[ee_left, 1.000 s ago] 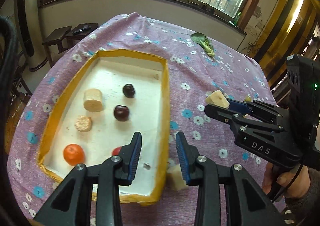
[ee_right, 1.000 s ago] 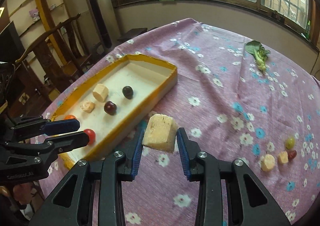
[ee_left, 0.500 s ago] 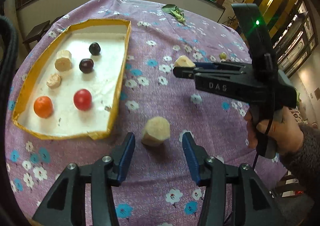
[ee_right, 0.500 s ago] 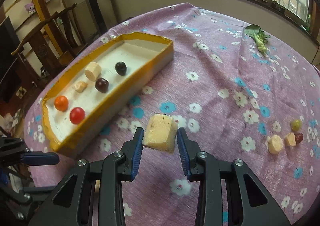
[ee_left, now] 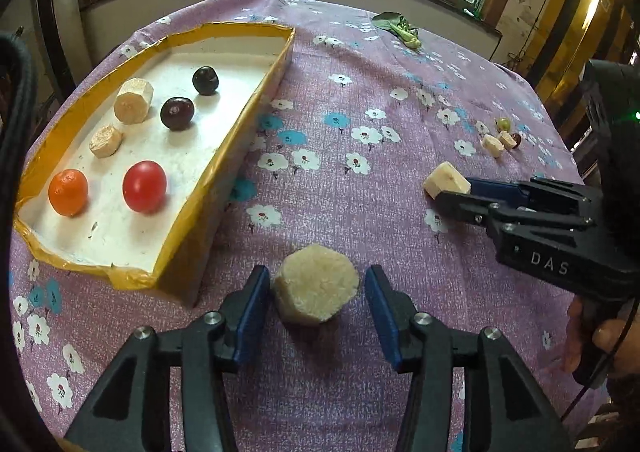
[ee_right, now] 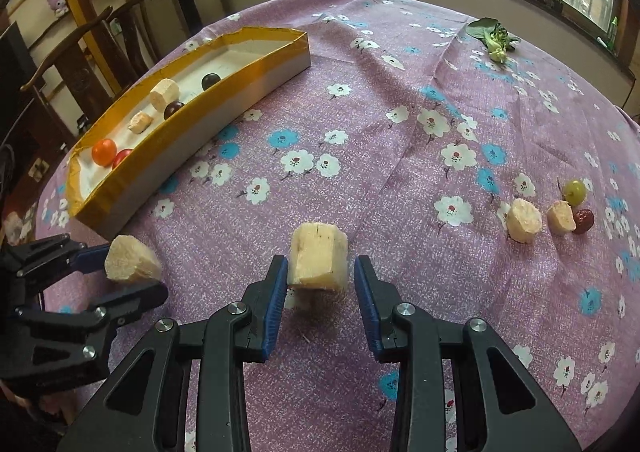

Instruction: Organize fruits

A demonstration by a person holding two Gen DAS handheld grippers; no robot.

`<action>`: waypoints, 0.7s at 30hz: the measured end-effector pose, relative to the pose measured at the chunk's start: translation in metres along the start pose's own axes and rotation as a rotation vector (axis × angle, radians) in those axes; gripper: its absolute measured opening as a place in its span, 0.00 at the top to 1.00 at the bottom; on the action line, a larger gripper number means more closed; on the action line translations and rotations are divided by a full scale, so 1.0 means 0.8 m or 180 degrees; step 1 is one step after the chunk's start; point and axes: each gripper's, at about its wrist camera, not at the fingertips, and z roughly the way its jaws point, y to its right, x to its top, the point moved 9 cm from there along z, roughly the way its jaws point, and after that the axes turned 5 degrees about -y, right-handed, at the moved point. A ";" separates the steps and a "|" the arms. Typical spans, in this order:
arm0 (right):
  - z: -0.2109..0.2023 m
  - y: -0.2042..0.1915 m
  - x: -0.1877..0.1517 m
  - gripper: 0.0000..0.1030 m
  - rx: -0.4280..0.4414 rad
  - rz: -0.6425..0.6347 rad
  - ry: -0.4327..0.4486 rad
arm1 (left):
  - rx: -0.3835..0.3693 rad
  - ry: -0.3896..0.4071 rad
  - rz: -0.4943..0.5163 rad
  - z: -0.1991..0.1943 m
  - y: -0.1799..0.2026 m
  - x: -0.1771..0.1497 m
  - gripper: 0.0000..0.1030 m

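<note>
A pale cut chunk (ee_left: 316,294) rests on the purple flowered cloth just off the tray's near corner. My left gripper (ee_left: 316,314) stands open around it, with a gap on the right side. That chunk (ee_right: 132,260) and the left gripper (ee_right: 120,272) also show in the right wrist view. My right gripper (ee_right: 320,288) is shut on a second pale chunk (ee_right: 318,262), held a little above the cloth; the right gripper (ee_left: 452,191) and its chunk (ee_left: 446,181) show from the side. The yellow-rimmed white tray (ee_left: 240,119) holds an orange (ee_left: 68,191), a red tomato (ee_left: 144,191), two dark fruits and two pale chunks.
On the right of the cloth lies a small cluster: a green grape (ee_right: 574,191), a red fruit (ee_right: 584,219) and two pale chunks (ee_right: 524,219). A leafy green (ee_right: 494,37) lies at the far edge. Wooden chairs (ee_right: 80,63) stand beyond the tray. A hand (ee_left: 600,340) grips the right tool.
My left gripper swung from over the tray down to the chunk on the cloth, and its jaws widened around it. The right gripper sank toward the cloth with its chunk still held.
</note>
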 end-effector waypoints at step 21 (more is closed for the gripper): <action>-0.024 0.001 -0.005 0.71 -0.0198 -0.0118 0.0149 | -0.0262 0.0151 0.0028 -0.025 0.020 -0.003 0.62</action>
